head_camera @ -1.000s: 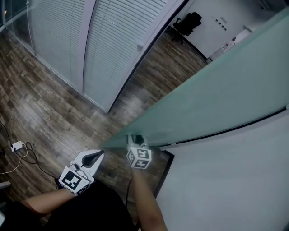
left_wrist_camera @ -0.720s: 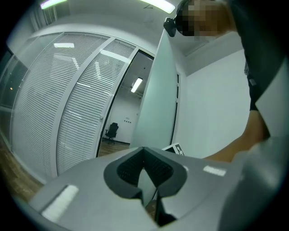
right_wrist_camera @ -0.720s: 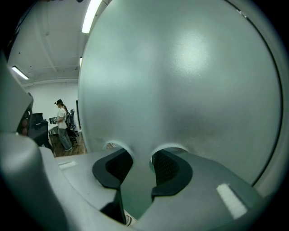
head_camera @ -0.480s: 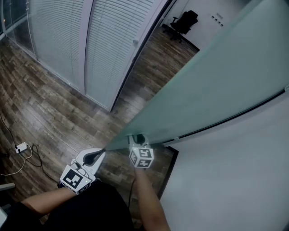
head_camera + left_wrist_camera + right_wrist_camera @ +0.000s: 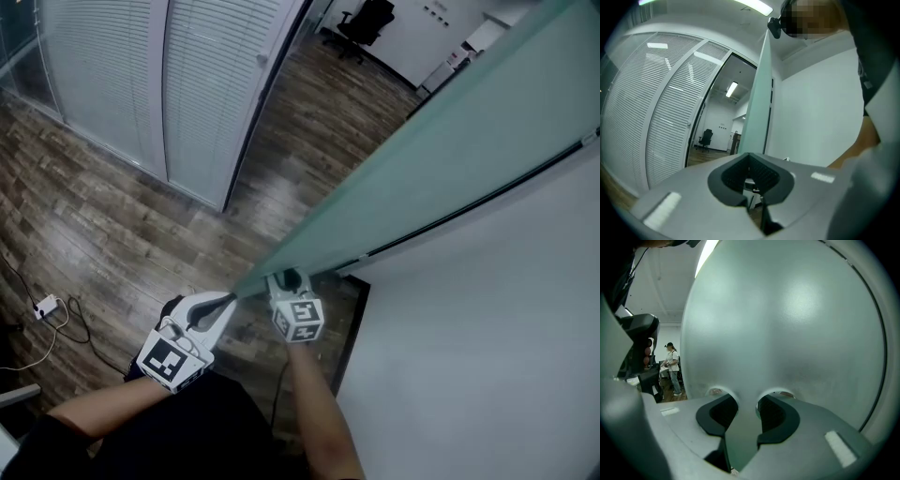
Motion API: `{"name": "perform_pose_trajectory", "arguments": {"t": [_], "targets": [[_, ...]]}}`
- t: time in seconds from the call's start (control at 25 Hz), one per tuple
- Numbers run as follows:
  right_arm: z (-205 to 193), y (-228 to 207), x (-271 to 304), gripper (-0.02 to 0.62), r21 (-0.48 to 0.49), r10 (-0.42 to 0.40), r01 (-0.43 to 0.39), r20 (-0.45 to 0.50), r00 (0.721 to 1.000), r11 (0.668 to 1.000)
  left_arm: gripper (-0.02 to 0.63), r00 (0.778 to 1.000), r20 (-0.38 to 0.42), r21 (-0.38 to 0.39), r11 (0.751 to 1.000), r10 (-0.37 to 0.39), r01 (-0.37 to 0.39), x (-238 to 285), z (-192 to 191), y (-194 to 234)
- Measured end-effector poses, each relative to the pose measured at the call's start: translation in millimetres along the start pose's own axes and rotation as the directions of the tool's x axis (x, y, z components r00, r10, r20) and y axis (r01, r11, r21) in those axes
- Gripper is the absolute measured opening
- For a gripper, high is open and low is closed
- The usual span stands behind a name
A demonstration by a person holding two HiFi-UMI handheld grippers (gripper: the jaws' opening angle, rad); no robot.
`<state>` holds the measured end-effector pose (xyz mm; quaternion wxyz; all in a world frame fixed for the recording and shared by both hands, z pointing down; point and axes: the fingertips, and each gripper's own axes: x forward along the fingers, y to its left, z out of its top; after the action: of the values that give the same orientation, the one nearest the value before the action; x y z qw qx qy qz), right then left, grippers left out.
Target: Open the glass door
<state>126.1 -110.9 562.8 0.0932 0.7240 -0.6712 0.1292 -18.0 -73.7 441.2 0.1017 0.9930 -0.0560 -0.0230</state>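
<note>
Since a second ago the glass door (image 5: 441, 159) has swung further. Its near edge runs more steeply across the head view, more of the white wall (image 5: 487, 356) shows beside it, and both grippers have travelled along with it.

The door now stands ajar, reaching from the person's hands up to the top right corner, with its frosted greenish face turned toward the wall.

The right gripper (image 5: 289, 279) is on that wall side, at the door's near end. In the right gripper view its jaws stand apart with nothing gripped. The door's frosted face (image 5: 787, 324) fills the view straight ahead, and the fingertips (image 5: 771, 403) are so close to it that their reflections show. Whether they touch it cannot be told.

The left gripper (image 5: 228, 300) points at the door's narrow edge from the floor side, its tip right at that edge. In the left gripper view its jaws are closed tip to tip on nothing, and the door's edge (image 5: 757, 103) rises just beyond them.

Past the door are slatted blinds (image 5: 103, 84), a plank floor (image 5: 112, 216) with a white adapter (image 5: 38, 307) lying on it, and an office chair (image 5: 366, 19).
</note>
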Motion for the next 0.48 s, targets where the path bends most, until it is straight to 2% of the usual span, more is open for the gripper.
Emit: {"name": "perform_pose_trajectory", "arguments": {"t": [0.48], "targets": [[-21,12,-42,0.127,-0.012,0.007,-0.007,0.007,1.000,1.000,0.000,0.992,-0.059,0.035,0.993,-0.110,0.113,9,-16,-41]]}}
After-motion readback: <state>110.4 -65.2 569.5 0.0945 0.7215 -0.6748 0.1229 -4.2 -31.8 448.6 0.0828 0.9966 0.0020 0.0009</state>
